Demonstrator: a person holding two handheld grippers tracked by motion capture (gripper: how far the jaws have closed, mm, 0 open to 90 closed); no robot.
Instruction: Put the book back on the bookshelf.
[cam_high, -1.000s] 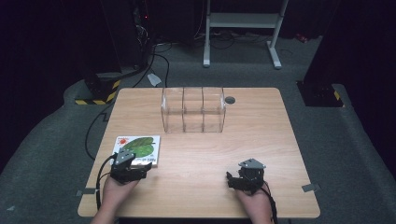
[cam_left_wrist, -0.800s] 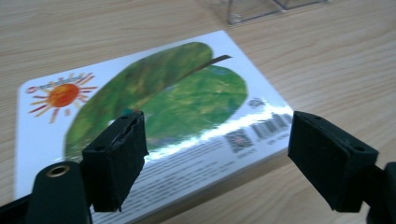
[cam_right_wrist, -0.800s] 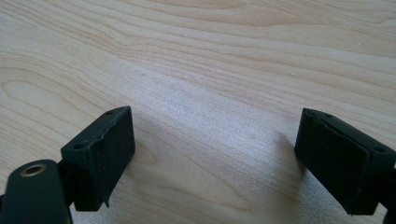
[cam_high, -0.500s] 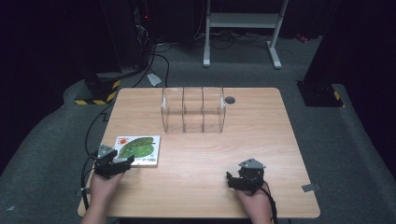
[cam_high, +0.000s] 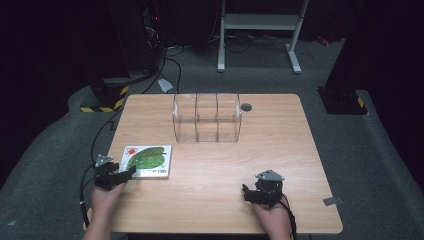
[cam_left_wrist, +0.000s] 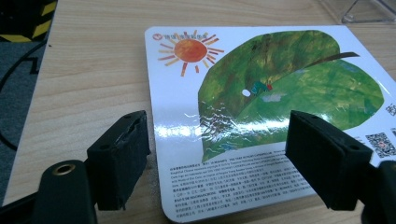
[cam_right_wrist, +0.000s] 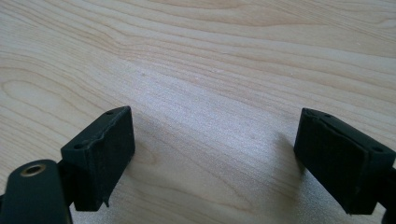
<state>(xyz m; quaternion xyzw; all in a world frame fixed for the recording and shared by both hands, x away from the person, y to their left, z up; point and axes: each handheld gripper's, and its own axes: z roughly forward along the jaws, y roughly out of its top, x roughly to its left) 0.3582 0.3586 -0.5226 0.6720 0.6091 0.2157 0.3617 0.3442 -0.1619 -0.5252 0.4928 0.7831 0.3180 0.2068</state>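
Left gripper (cam_high: 124, 174) drawn back to table edge, jaws apart at picture book (cam_high: 148, 161), right gripper (cam_high: 248, 192) unmoved, jaws apart.

The right claw (cam_right_wrist: 215, 158) hangs with its two black jaws spread wide over bare pale wooden table (cam_right_wrist: 210, 70)

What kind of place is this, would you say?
Probably a lab or recording studio rather than a home: a lone wooden table stands on grey carpet among dark surroundings, with cables across the floor, a yellow-and-black striped box and a white metal stand behind.
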